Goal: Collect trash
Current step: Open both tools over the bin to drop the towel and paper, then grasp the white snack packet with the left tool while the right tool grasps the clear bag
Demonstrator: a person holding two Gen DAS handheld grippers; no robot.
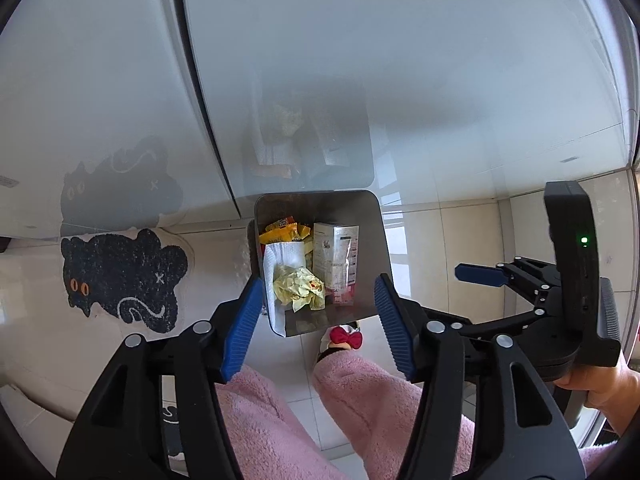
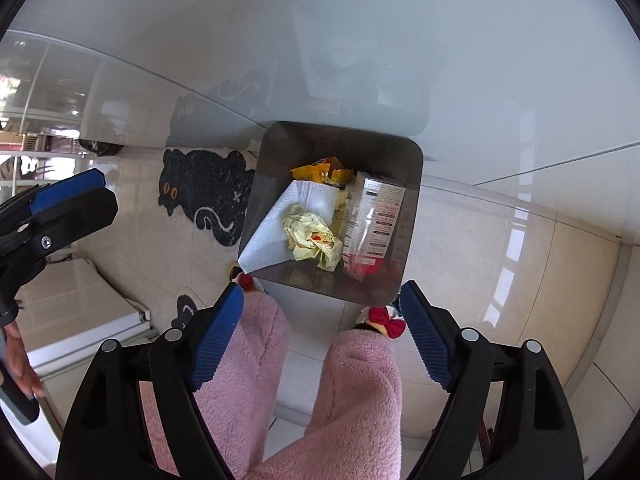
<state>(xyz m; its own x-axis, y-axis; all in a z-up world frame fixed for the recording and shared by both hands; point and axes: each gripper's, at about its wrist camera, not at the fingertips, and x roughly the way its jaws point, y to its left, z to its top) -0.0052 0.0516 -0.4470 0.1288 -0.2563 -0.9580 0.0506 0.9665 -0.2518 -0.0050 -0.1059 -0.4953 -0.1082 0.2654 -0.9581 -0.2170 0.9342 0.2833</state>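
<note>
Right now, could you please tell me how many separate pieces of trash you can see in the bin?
4: orange wrapper at the back, white napkin left, crumpled yellow paper on it, carton right. More may lie hidden beneath.

One bin (image 2: pixel 412 168), four trash items.

Nothing could be read for certain. The white and pink carton (image 2: pixel 374 216) in the bin (image 2: pixel 412 184) carried rows of small print, too fine to make out, and the yellow wrapper (image 2: pixel 324 172) bore blurred lettering.

Matt metal bin (image 2: pixel 412 184) on glossy tiled floor (image 2: pixel 460 240); ribbed fingers (image 1: pixel 394 324).
</note>
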